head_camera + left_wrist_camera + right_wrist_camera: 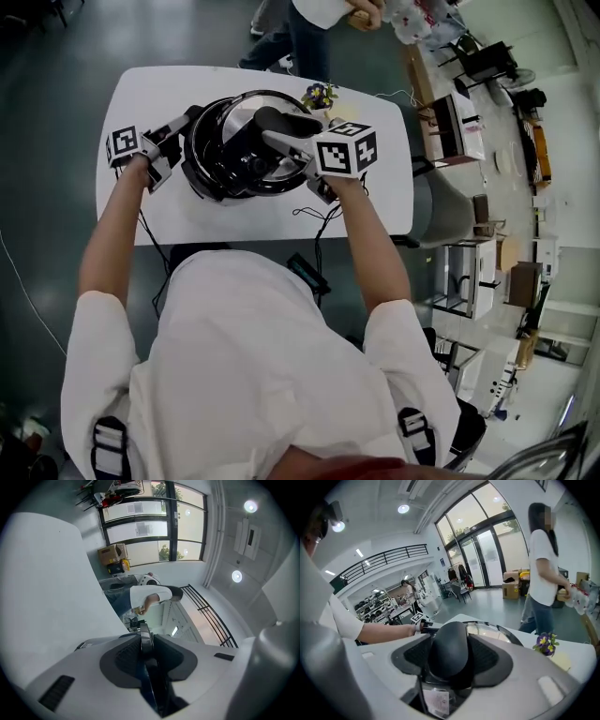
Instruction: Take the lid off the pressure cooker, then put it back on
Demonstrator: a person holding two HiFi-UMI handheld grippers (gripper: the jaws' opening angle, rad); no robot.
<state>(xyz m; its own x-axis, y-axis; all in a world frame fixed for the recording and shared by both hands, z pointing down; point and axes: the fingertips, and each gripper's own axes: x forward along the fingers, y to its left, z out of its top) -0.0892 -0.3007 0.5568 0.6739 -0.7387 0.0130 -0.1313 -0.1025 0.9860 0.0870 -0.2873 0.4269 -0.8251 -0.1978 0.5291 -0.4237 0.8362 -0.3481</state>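
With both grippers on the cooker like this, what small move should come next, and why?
Probably raise the right gripper a little, lifting the lid clear. Its jaws are closed on the lid's black handle, the lid looks off-centre over the pot, and the left gripper clamps a thin black edge, seemingly steadying the pot.

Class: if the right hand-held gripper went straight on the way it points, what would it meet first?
The right hand-held gripper is clamped on the black rounded lid handle. Straight beyond it, the shiny steel pressure-cooker lid probably comes first, though depth is unclear.
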